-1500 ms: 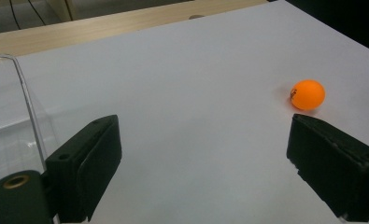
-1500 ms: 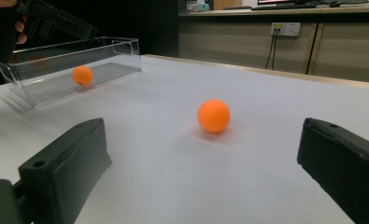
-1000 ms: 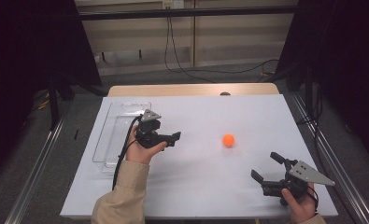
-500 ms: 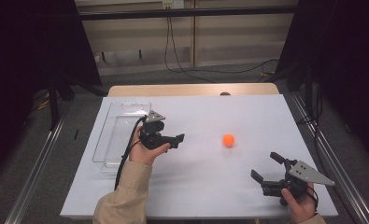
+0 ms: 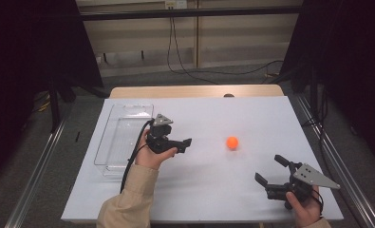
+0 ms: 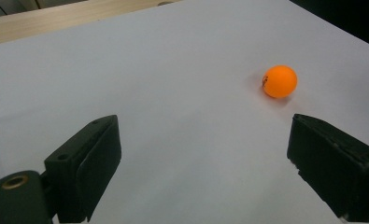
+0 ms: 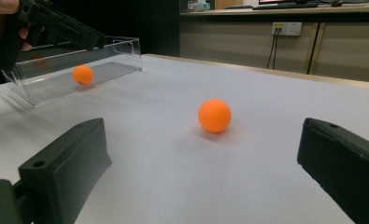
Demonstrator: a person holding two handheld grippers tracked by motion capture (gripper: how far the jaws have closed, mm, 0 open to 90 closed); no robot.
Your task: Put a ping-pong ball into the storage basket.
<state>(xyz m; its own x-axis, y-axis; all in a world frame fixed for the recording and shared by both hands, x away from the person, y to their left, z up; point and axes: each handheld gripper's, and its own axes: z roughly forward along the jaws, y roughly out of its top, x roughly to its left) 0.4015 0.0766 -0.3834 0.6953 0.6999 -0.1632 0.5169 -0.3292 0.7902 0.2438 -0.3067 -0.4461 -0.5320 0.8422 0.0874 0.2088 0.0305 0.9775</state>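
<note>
An orange ball [image 5: 232, 142] lies on the white table, right of centre. In the high view my left gripper [image 5: 185, 142] hovers left of it, beside the clear tray, with its jaws pointing at the ball. In the left gripper view the ball [image 6: 279, 81] lies ahead and to the right of the left gripper [image 6: 203, 128], which is open and holds nothing. My right gripper [image 5: 270, 169] rests near the front right corner, open and empty. In the right gripper view the ball [image 7: 215, 115] lies ahead, between the wide jaws of the right gripper [image 7: 201, 135].
A clear plastic tray [image 5: 120, 142] stands at the table's left. In the right gripper view a second orange ball [image 7: 83, 74] seems to lie inside the tray [image 7: 121, 58], under the left gripper [image 7: 91, 39]. A wooden strip [image 5: 194, 91] edges the far side.
My left gripper has shifted a little to the right, away from the tray and toward the ball. The right gripper and the ball have stayed still.
</note>
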